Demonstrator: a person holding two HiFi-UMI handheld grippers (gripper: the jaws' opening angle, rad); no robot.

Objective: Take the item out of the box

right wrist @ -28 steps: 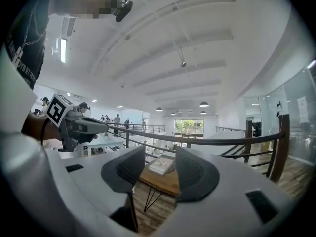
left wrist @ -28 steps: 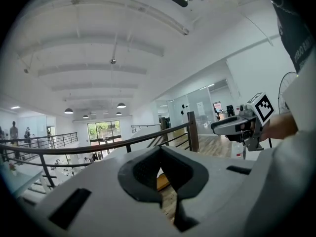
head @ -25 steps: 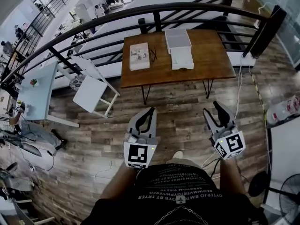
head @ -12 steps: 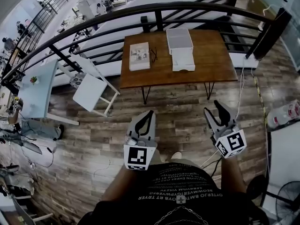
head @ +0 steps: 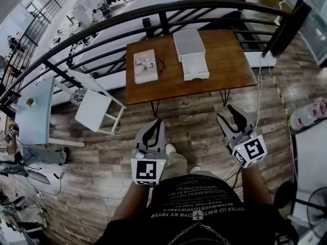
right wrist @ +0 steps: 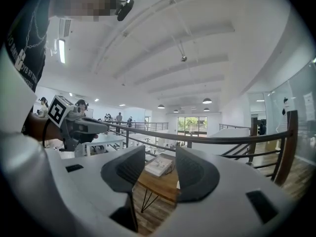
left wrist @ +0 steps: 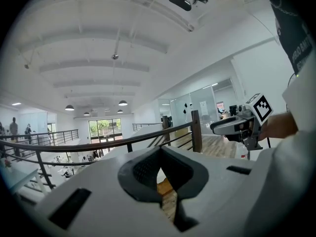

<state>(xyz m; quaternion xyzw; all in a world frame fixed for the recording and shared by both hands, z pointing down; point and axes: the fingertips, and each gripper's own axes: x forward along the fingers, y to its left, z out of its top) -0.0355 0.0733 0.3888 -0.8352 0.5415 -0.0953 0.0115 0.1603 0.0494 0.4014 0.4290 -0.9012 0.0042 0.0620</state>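
A white box (head: 189, 44) with a white tray-like part (head: 195, 67) in front of it stands on the brown wooden table (head: 225, 70), far ahead of both grippers. A flat printed box (head: 145, 65) and dark glasses (head: 161, 62) lie to its left. My left gripper (head: 159, 122) hangs over the floor short of the table, shut and holding nothing; its pads (left wrist: 143, 174) meet at the tips. My right gripper (head: 227, 114) is level with it, open and holding nothing. Between the right gripper's pads (right wrist: 195, 174) the table (right wrist: 163, 184) and the flat box (right wrist: 159, 166) show.
A black curved railing (head: 168, 6) runs behind the table. A white folding chair (head: 94, 108) and a pale blue table (head: 33, 111) stand to the left. Cables (head: 260, 101) trail on the wood floor at right, near a fan (head: 314, 203).
The person has stepped towards the table, and a foot now shows between the grippers. Both grippers have moved forward with the person. Their jaws look unchanged.
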